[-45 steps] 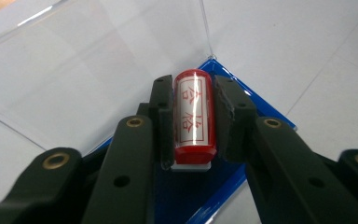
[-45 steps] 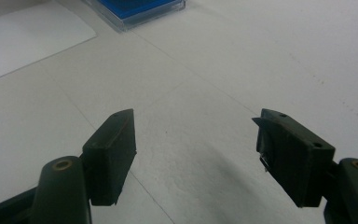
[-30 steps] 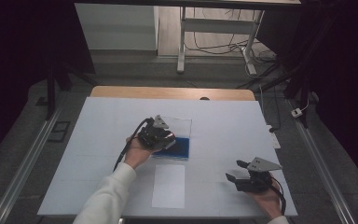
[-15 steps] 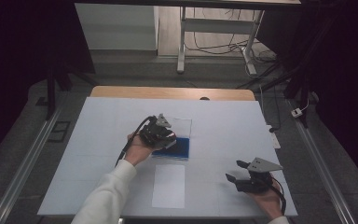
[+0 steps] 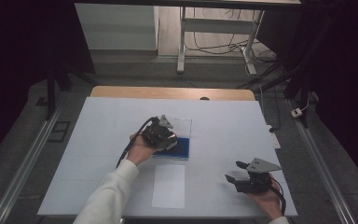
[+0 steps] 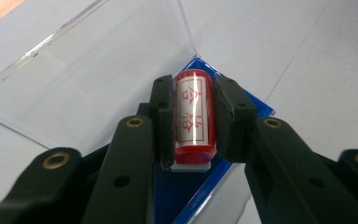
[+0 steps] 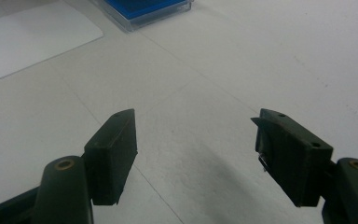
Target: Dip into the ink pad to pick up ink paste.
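A red stamp (image 6: 193, 116) with red characters on a white label is clamped between the pads of my left gripper (image 6: 193, 100). It hangs just over the blue ink pad (image 6: 242, 105) of a clear case whose lid (image 6: 98, 60) stands open behind it. From the high view, my left gripper (image 5: 164, 135) sits over the blue pad (image 5: 179, 148) near the table's middle. My right gripper (image 5: 237, 173) rests near the front right, open, with nothing between its fingers (image 7: 112, 149).
A white sheet of paper (image 5: 168, 185) lies on the pale table cover (image 5: 223, 126), in front of the ink pad. The paper (image 7: 32, 37) and the case's corner (image 7: 142, 11) appear far off in the right gripper view. Wooden table edge (image 5: 121, 91) at the back.
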### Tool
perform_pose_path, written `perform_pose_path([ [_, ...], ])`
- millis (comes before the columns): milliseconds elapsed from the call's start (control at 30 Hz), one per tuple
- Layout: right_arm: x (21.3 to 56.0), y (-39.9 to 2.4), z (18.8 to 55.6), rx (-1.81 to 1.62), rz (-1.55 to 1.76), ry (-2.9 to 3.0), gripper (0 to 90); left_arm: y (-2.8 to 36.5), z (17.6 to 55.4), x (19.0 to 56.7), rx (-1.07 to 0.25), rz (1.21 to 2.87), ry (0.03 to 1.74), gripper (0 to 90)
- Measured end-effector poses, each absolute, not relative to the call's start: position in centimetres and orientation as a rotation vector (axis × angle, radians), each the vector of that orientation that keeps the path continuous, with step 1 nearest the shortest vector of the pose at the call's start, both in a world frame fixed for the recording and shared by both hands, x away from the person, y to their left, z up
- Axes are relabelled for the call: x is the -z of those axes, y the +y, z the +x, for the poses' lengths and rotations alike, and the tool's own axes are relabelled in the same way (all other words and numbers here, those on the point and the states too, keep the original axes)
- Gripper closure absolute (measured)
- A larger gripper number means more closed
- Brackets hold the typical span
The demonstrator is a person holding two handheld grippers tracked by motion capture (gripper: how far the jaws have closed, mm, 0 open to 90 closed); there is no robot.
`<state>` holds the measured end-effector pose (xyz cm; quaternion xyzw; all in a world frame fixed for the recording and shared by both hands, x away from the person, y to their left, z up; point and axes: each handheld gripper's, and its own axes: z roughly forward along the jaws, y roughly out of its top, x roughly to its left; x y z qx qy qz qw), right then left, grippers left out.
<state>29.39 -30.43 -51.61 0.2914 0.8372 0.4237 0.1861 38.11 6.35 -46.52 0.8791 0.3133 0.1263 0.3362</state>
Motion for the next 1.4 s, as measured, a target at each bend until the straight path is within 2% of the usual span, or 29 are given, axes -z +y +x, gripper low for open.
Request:
perform_pose_path([
  [900,51.5,-30.3,29.3,-1.203,0.797,2.374,29.0,6.4,38.8,48.4,-0.327,2.293,0.858,70.3],
  [1400,51.3,-30.4,29.2,-1.188,0.805,2.368,29.1,5.9,39.1,47.9,-0.303,2.376,0.872,70.6],
])
